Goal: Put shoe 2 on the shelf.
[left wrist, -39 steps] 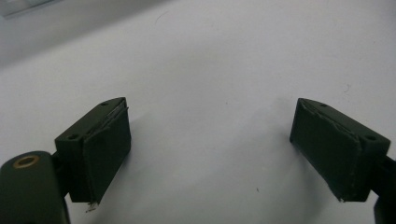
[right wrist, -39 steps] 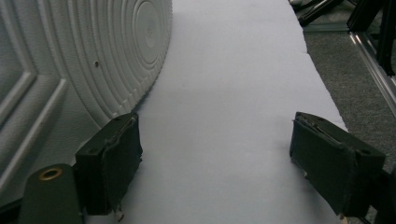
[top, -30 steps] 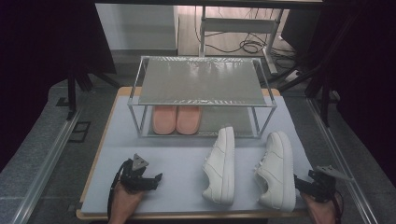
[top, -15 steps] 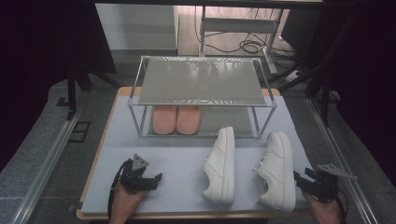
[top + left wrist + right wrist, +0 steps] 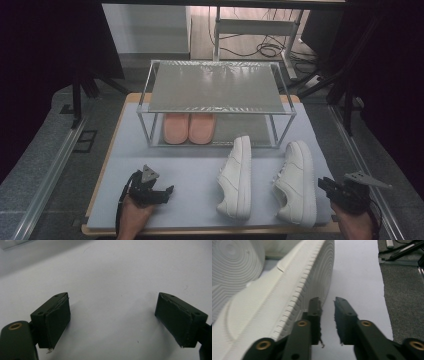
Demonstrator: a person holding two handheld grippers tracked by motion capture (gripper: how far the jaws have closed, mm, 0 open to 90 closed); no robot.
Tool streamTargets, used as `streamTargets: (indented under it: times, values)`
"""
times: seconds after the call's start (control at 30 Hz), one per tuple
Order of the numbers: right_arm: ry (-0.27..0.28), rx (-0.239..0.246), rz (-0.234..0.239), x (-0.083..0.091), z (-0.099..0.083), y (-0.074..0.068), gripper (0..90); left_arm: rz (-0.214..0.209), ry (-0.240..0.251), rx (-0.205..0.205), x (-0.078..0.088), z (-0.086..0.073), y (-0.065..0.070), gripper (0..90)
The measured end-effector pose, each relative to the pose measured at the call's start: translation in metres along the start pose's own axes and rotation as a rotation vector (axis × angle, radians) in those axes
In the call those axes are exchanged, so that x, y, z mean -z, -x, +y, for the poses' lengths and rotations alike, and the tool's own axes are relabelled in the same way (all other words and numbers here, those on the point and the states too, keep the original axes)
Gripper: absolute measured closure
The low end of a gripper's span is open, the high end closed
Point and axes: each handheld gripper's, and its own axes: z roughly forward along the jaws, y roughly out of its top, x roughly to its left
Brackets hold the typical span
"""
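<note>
Shoe, white, lies on its side at the lower right of the high view, just beside the right gripper, whose jaws have just been closing to a narrow gap with nothing between them. In the right gripper view the shoe's ribbed sole runs alongside one jaw. Left gripper, lower left, stands wide over bare table.

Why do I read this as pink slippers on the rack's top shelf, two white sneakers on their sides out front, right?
Not quite. The pink slippers sit on the lower level of the rack, under its top shelf, which has nothing on it; the high view shows this. The rest holds: the two white sneakers lie on their sides in front of the rack.
</note>
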Motion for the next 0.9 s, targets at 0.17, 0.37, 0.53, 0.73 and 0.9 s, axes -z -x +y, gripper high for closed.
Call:
streamTargets:
  times: [0.17,0.37,0.53,0.73,0.9]
  values:
    - [-0.005,0.036,0.006,0.007,0.008,-0.005,87.1,0.0,0.0,0.001,0.0,0.0,0.0,13.0]
    - [0.003,0.064,0.039,0.013,0.019,-0.015,90.0,0.0,0.0,0.0,0.0,0.0,0.0,13.0]
    - [-0.003,0.092,0.06,0.007,0.023,-0.024,90.0,-0.001,0.0,0.0,0.0,0.0,0.0,13.1]
    - [-0.007,0.096,0.07,0.0,0.022,-0.027,90.0,-0.001,0.0,0.0,0.0,0.0,0.0,13.1]
    - [-0.008,0.107,0.063,-0.002,0.022,-0.028,90.0,-0.001,0.001,0.001,0.0,0.0,0.0,13.1]
